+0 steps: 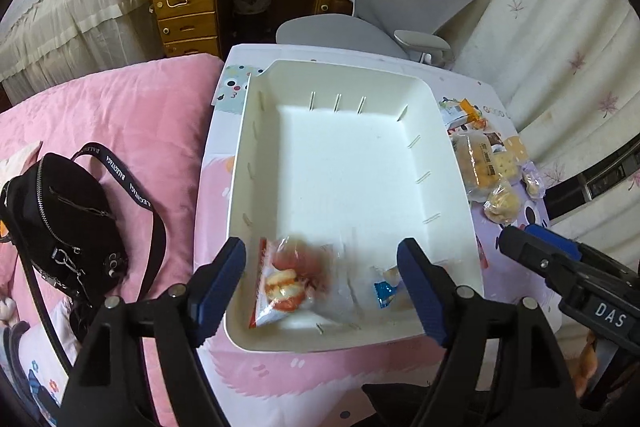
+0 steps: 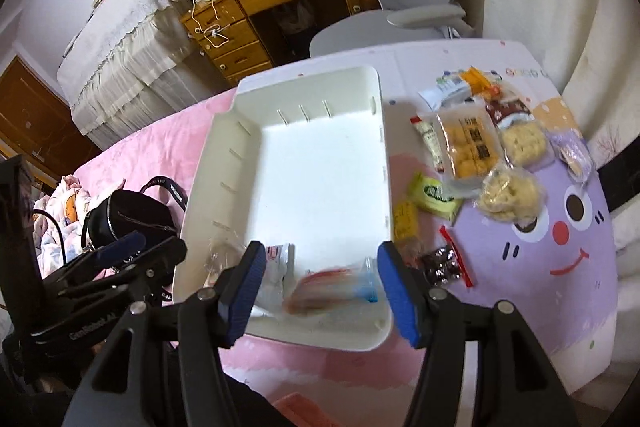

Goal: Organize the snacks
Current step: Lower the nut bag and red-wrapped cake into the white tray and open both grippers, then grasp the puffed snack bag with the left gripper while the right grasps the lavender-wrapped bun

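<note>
Left wrist view: left hand-held gripper (image 1: 322, 281) hangs spread over the white bin (image 1: 448, 155), pinching nothing; a red-and-white snack packet (image 1: 286, 287) lies blurred inside. Right hand-held gripper (image 2: 320, 289), marked "DAS", is likewise spread and empty. Loose snacks (image 2: 476, 151) crowd the counter (image 2: 560, 267); a "BALENCIAGA" strap bag (image 1: 68, 223) rests on the pink bed (image 1: 132, 99).

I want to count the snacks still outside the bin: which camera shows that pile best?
The right wrist view: the loose snack packets lie spread across the mat, right of the white bin, each separate. In the left wrist view the pile is squeezed against the bin's right rim, partly hidden.
</note>
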Available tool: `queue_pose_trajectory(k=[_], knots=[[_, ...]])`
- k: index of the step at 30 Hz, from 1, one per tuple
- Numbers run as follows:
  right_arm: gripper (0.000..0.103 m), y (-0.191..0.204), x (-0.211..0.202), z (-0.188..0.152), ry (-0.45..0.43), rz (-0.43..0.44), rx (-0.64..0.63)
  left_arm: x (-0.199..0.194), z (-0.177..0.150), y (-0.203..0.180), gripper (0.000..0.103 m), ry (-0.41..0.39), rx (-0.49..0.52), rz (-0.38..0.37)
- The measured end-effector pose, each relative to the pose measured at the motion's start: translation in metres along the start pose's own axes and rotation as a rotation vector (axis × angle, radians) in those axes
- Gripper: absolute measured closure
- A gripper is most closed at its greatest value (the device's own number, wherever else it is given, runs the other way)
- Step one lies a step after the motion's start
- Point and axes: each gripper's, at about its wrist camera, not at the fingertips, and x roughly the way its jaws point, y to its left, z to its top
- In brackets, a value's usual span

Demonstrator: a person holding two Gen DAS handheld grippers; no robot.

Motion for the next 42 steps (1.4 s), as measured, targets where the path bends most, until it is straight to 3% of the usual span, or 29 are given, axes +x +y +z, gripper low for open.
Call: queue_pose_trajectory(k=[13, 27, 42], knots=[[0.042, -0.044, -0.019, -0.017, 0.014, -0.03, 0.045, -0.004, -0.004, -0.059, 0.02, -0.012, 0.057, -0.03], [0.042, -0.159, -0.053, -0.024, 0.064, -0.084, 0.102, 0.0, -0.012, -0.183, 0.019, -0.006, 0.099, -0.073], [0.042, -0.262, -0.06, -0.004, 0.115, -0.105, -0.012, 0.042, -0.024, -0.275, 0.018, 0.063, -0.018, -0.071]])
